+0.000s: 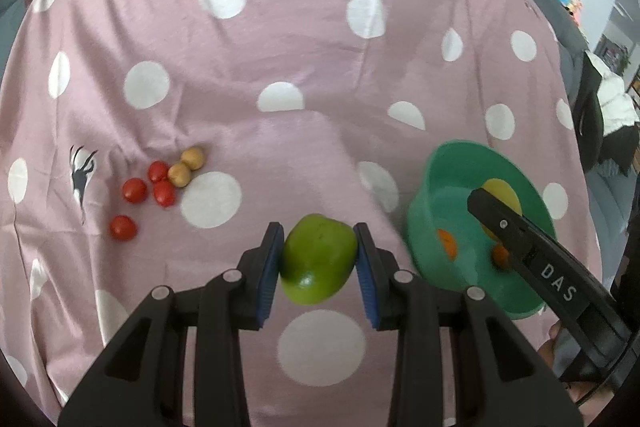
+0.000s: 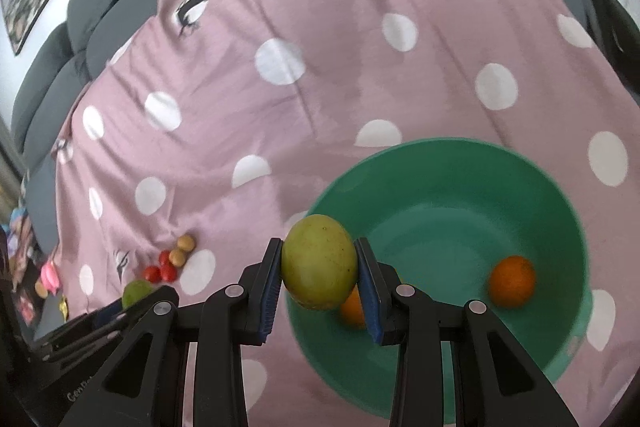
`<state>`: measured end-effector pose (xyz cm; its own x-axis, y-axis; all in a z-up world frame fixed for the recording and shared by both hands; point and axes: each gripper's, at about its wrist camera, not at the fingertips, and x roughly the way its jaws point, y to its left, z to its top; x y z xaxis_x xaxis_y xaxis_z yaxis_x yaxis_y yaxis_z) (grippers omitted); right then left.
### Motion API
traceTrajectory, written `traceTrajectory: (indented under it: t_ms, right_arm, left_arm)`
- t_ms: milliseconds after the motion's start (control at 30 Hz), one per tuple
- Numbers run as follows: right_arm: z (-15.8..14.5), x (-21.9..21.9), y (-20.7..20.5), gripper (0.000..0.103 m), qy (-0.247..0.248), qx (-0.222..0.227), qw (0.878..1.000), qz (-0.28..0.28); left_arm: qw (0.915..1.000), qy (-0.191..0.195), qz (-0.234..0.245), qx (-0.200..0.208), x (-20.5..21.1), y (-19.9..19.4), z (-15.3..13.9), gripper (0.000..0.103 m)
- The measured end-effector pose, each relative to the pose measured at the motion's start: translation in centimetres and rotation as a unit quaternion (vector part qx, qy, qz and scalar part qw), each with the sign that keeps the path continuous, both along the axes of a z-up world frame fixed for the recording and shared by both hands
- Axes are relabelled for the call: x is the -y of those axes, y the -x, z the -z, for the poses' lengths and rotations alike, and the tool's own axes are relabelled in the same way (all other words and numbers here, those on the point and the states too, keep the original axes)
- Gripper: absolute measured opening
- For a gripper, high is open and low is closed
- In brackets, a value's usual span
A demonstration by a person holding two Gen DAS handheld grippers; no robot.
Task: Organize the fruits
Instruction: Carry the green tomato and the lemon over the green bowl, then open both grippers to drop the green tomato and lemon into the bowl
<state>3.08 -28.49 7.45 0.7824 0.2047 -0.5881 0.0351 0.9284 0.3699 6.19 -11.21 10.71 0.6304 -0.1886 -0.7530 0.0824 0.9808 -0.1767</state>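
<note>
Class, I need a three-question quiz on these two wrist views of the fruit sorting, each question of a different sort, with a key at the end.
1. True or false: the left gripper is shut on a green fruit.
2. How many orange fruits lie in the green bowl in the right wrist view? A) none B) two C) five
3. Fill in: the right gripper holds a yellow-green fruit over the bowl's near ____.

Key
1. True.
2. B: one in the open, one partly behind the held fruit.
3. Rim.
</note>
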Motion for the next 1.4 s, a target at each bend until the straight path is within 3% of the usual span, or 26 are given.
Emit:
traceTrajectory:
  t_ms: [733, 1400]
  right_arm:
    - [0.4, 6.8, 2.0, 0.038, -0.007, -0.011, 0.992, 0.127]
    - [2.0, 8.7, 1.6, 0.038, -0.004, -0.051, 0.986, 0.156]
  left_arm:
    - [0.9953, -0.017, 0.094, 0.013, 7.8, -0.4, -0.2, 0.035]
    - [0.9875, -0.025, 0.155, -0.017, 12.1, -1.7, 1.8, 0.035]
